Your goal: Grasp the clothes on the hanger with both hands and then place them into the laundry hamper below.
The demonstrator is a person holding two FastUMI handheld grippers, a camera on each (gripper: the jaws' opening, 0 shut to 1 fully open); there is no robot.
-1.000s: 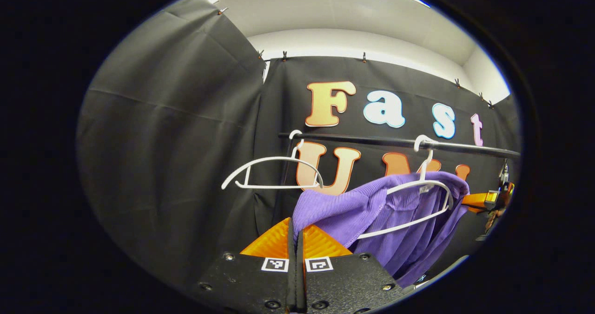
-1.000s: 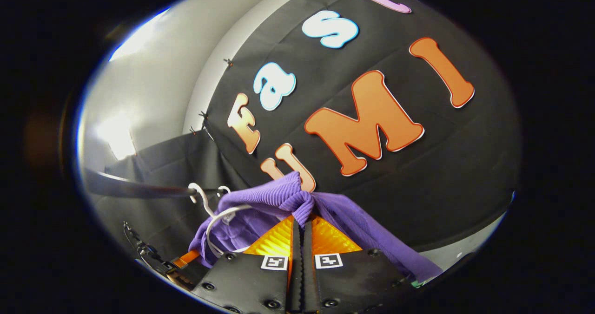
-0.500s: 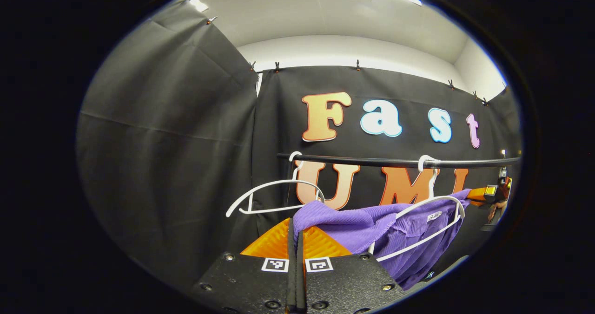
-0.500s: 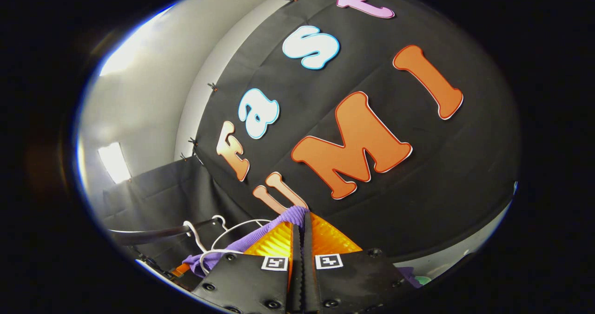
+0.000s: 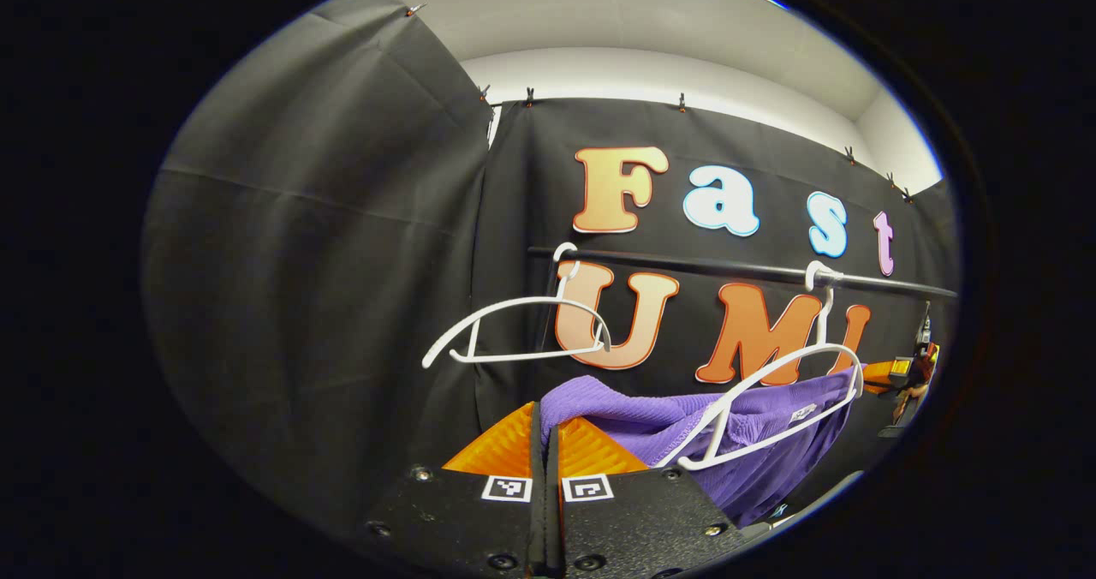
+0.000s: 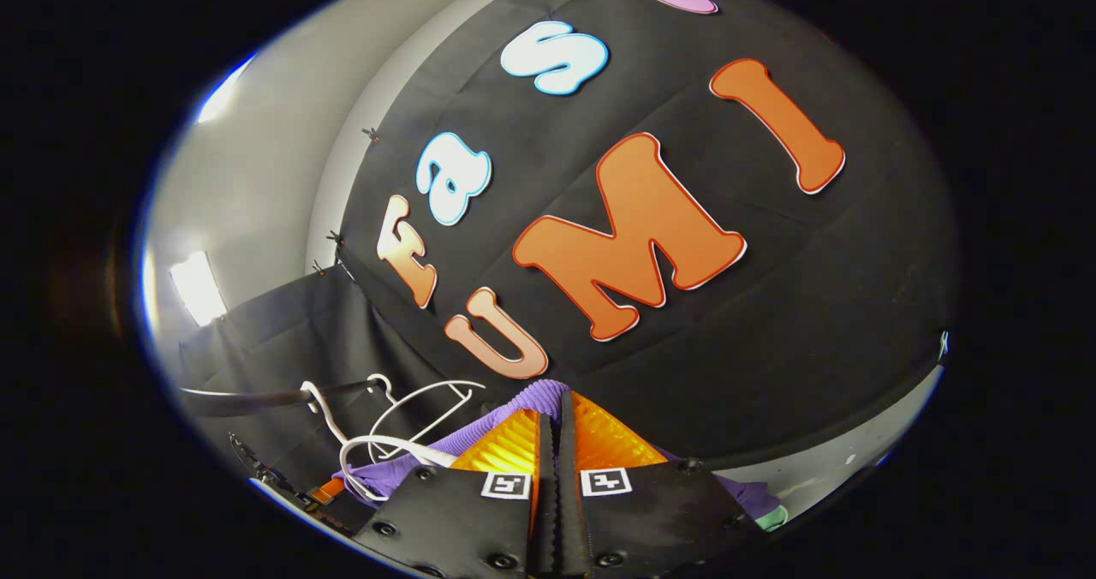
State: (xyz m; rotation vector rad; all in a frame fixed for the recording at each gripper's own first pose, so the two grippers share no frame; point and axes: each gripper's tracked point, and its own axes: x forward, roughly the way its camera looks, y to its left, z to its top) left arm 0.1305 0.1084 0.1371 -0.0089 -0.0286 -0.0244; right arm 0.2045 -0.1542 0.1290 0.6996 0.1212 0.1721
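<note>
Left gripper, orange ribbed fingers pressed together, pinching the near left edge of the purple ribbed knit garment. Right gripper likewise closed tight on a fold of the same purple cloth, bunched at its fingertips. Garment stretched between the two, sagging low beneath the black horizontal rail, partly draped over a white wire hanger tilted down to the left, hook caught on the rail at the far right. Second white wire hanger bare, hanging level from the rail's left end, well apart from the cloth. Other gripper's orange body glimpsed at the far right edge in the left gripper view, just beside the cloth's end
</note>
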